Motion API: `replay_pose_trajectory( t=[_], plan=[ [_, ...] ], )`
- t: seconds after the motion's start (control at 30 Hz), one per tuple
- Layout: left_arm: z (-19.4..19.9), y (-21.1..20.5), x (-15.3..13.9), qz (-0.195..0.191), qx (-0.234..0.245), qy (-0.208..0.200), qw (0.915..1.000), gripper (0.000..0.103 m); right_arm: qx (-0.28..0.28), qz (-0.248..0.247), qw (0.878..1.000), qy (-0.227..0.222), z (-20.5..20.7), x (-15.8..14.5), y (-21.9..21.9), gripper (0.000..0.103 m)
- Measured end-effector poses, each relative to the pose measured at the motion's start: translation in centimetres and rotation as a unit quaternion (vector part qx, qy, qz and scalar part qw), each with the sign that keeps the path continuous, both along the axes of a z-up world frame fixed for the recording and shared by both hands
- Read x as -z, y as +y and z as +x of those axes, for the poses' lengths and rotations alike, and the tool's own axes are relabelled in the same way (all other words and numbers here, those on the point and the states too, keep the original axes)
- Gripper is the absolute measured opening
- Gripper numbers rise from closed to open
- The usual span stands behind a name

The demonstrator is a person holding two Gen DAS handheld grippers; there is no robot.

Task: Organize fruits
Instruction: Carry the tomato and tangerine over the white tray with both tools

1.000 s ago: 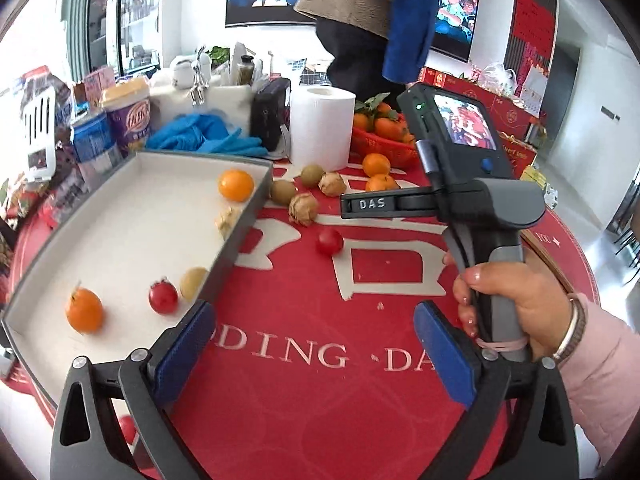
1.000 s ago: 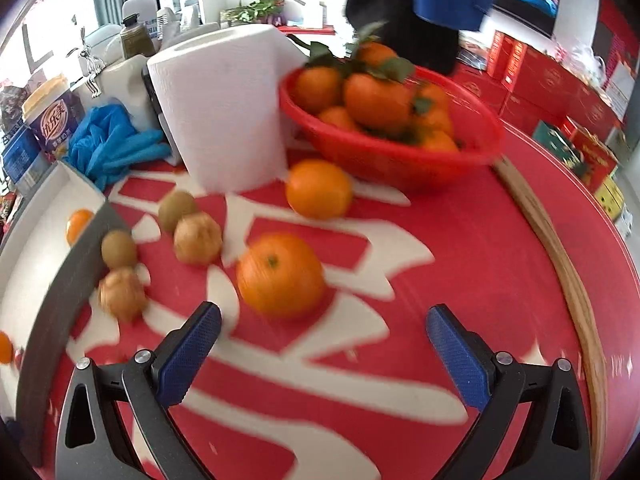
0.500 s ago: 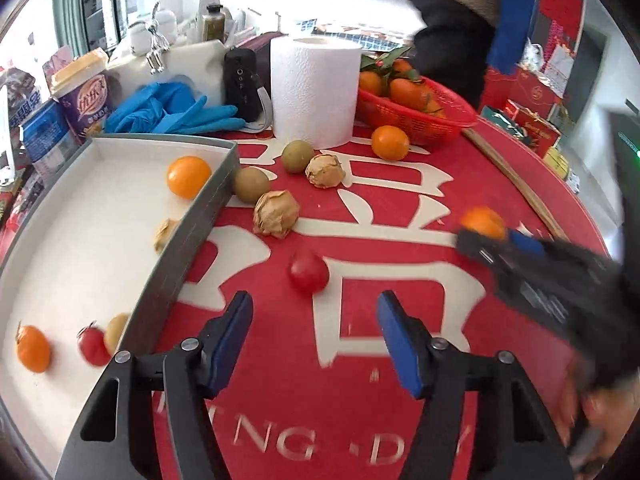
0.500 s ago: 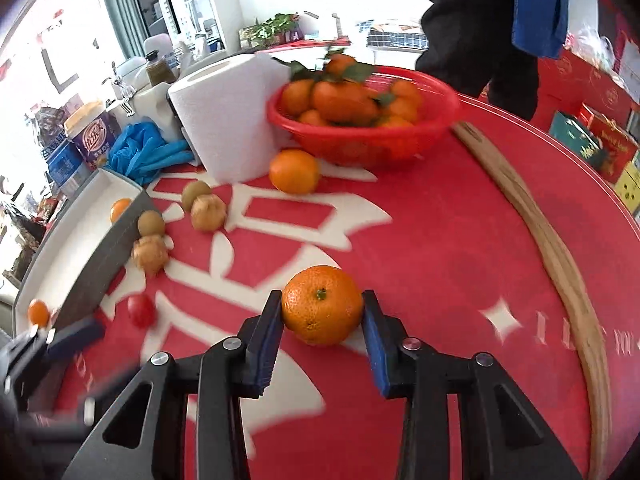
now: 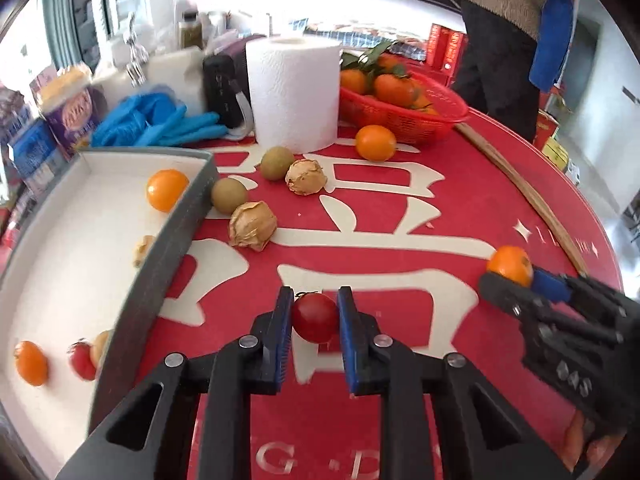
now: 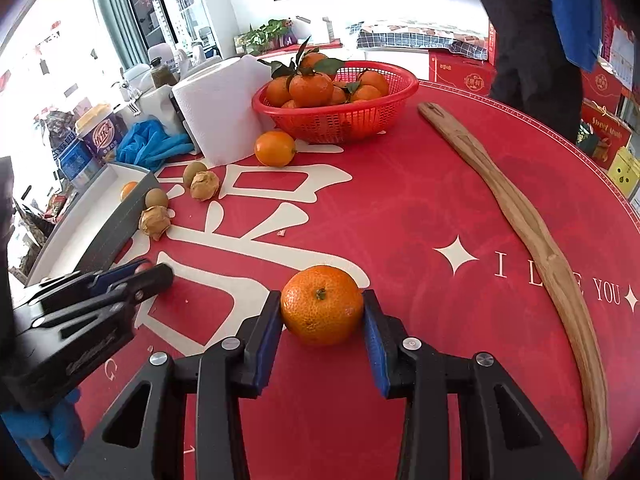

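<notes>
A small red tomato (image 5: 315, 318) sits on the red tablecloth, and my left gripper (image 5: 314, 304) is shut on it, both blue pads pressing its sides. My right gripper (image 6: 322, 296) is shut on an orange mandarin (image 6: 322, 306) just above the cloth. In the left wrist view that mandarin (image 5: 510, 265) and the right gripper (image 5: 516, 280) show at the right. The left gripper (image 6: 148, 276) appears at the left of the right wrist view. A grey-walled white tray (image 5: 168, 264) at the left holds several small fruits, among them a yellow-orange one (image 5: 166, 190).
Loose on the cloth are two brown round fruits (image 5: 276, 163), two papery husked ones (image 5: 252, 226) and an orange (image 5: 375, 143). Behind stand a paper roll (image 5: 294, 92), a red basket (image 5: 404, 120) of mandarins and blue gloves (image 5: 156, 120). A wooden stick (image 6: 520, 208) lies right. A person (image 5: 500, 40) stands beyond.
My left gripper moved forward to the red tomato and closed on it. My right gripper closed on the mandarin and drew it back from the basket.
</notes>
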State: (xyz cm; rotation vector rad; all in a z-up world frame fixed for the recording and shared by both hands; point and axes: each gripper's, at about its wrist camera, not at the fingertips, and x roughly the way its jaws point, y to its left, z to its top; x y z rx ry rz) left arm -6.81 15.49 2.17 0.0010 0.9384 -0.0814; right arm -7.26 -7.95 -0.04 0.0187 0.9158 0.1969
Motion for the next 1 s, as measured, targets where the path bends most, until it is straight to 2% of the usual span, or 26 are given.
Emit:
replay_pose_trajectory(
  t=[0.17,0.47,1.0],
  plan=[
    [-2.3,0.9,-2.5,0.005,0.001,-0.038,0.9993,0.024,-0.004,0.007,1.0,0.007,-0.5,0.0,0.2,0.04],
    [-4.8,5.8,-5.3,0.006,-0.045,-0.076,0.9961,0.024,-0.015,0.012,1.0,0.003,-1.0,-0.4,2.0,0.04],
    [-6.3,12.8,-4.5,0.002,-0.108,-0.08,0.991,0.024,-0.075,0.0,0.997,-0.003,-1.2,-2.1,9.4,0.04]
  ],
)
